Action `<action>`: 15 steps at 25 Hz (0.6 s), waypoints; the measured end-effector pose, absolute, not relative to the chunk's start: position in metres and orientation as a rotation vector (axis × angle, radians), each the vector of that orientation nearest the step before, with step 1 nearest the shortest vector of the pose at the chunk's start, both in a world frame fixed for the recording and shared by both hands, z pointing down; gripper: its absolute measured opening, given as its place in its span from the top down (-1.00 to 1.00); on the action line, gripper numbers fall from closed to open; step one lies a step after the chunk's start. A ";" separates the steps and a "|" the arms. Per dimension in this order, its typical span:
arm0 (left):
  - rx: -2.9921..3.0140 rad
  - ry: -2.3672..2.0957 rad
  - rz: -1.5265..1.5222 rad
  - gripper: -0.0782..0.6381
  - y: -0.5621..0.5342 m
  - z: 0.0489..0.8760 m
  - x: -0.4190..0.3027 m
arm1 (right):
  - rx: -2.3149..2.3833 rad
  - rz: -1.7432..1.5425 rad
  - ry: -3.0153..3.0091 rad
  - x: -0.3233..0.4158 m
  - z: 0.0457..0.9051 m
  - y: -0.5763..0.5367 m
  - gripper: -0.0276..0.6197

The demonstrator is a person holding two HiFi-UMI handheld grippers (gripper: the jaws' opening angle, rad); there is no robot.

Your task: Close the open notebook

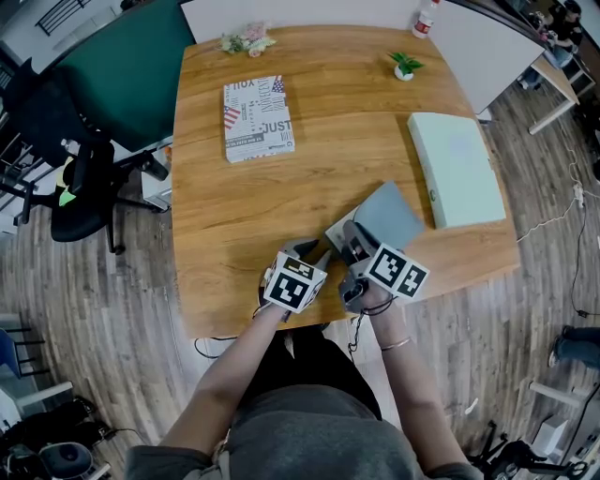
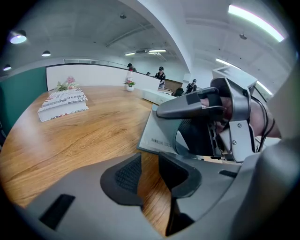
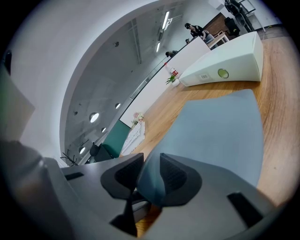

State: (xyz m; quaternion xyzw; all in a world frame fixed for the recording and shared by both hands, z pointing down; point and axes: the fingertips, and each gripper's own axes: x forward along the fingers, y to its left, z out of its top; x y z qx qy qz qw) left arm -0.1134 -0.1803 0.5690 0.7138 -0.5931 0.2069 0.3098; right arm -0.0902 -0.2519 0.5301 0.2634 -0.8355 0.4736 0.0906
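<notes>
The notebook lies near the table's front edge, its blue-grey cover (image 1: 389,214) raised off the white page (image 1: 337,231) below. My right gripper (image 1: 354,236) comes in from the near side, and in the right gripper view the cover (image 3: 220,136) runs back between the jaws of this gripper (image 3: 151,176), which are shut on its edge. My left gripper (image 1: 309,249) hovers just left of the notebook, a little above the wood. In the left gripper view it (image 2: 149,171) is open with only table grain in the gap, and the notebook's white sheet (image 2: 159,138) lies just ahead.
A book with a printed newspaper-style cover (image 1: 258,117) lies at the far left of the wooden table (image 1: 234,216). A pale green case (image 1: 457,169) sits at the right. A small potted plant (image 1: 404,66), flowers (image 1: 247,40) and a bottle (image 1: 427,19) line the far edge. A black chair (image 1: 75,183) stands left.
</notes>
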 end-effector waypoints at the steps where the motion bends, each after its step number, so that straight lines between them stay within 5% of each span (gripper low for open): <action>1: 1.881 -1.569 0.542 0.43 -0.179 0.569 -0.114 | 0.782 1.402 -2.488 -0.091 0.530 -0.251 0.55; 15: 1.869 -1.600 0.484 0.43 -0.172 0.561 -0.127 | 0.734 1.263 -2.558 -0.094 0.519 -0.235 0.24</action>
